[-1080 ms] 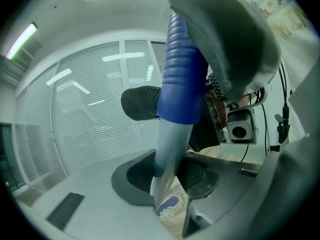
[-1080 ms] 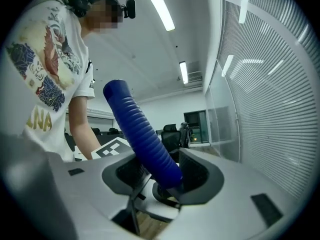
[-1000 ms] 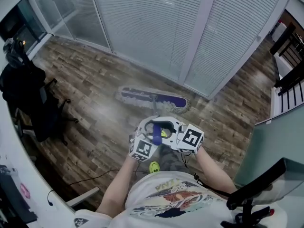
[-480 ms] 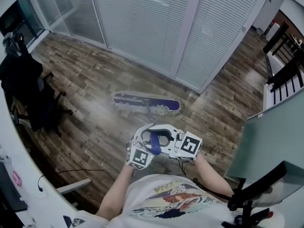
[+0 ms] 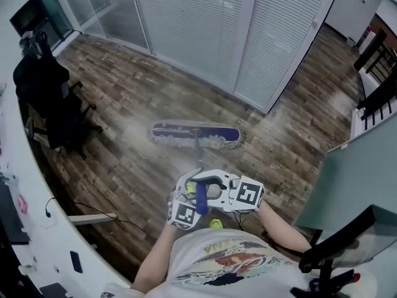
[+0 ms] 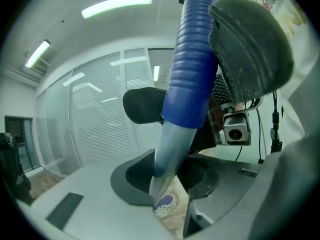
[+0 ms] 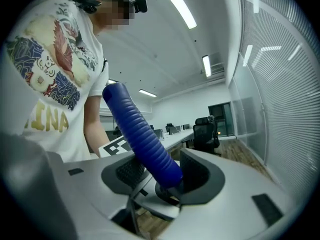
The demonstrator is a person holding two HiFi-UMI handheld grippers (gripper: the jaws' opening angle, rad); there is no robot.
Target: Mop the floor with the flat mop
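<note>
Both my grippers hold one pole. On the wooden floor [image 5: 111, 98], short of the blind-covered glass wall [image 5: 198, 23], the flat mop's head [image 5: 195, 133] lies ahead of me, its long axis running left to right. The pole [image 5: 200, 160] slants back up toward me. My left gripper [image 6: 167, 176] clamps the pale shaft and my right gripper [image 7: 160, 176] the blue ribbed grip [image 7: 142, 134]. Both sets of jaws have just eased slightly wider.

Office: swivel chair [image 5: 59, 113], desk rows [image 7: 180, 137], blind-covered glass partitions [image 5: 186, 23], ceiling strip lights [image 6: 117, 5].
</note>
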